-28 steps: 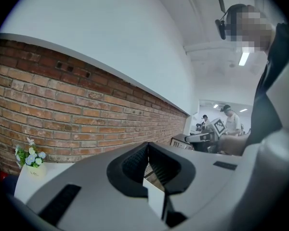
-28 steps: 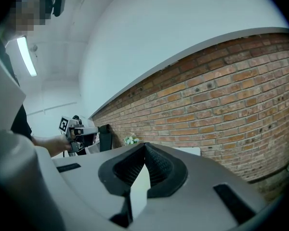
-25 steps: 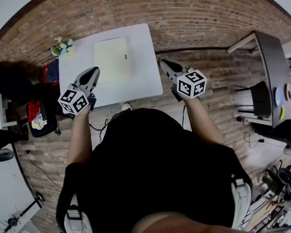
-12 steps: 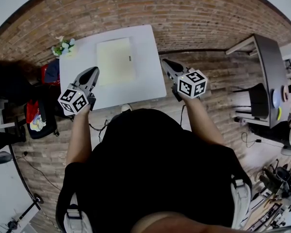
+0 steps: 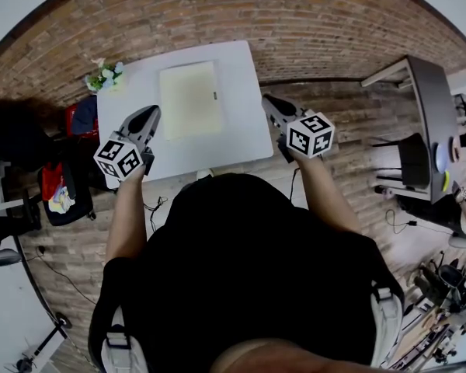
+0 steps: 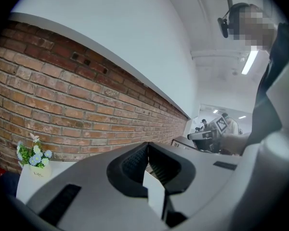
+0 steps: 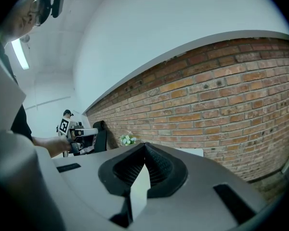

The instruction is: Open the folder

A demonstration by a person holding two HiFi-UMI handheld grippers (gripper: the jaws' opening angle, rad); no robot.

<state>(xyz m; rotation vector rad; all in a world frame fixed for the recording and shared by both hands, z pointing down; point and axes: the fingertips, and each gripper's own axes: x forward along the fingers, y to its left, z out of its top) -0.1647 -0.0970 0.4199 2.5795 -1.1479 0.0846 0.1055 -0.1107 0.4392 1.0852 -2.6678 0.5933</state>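
A pale yellow folder (image 5: pixel 190 99) lies flat and closed on the white table (image 5: pixel 241 138), with a small dark clasp on its right edge. My left gripper (image 5: pixel 151 113) hovers over the table's near left part, just left of the folder, its jaws shut and empty (image 6: pixel 147 144). My right gripper (image 5: pixel 269 100) is held beside the table's right edge, off the folder, its jaws also shut with nothing in them (image 7: pixel 145 145). Neither gripper touches the folder.
A small pot of flowers (image 5: pixel 105 76) stands on the table's far left corner. Dark bags and clothes (image 5: pixel 15 130) lie left of the table. A grey desk (image 5: pixel 431 123) with a chair stands at the right. A brick wall (image 7: pixel 241 95) runs behind the table.
In the head view the table and folder have come slightly nearer and shifted right. Both grippers have advanced with the person and stay shut.
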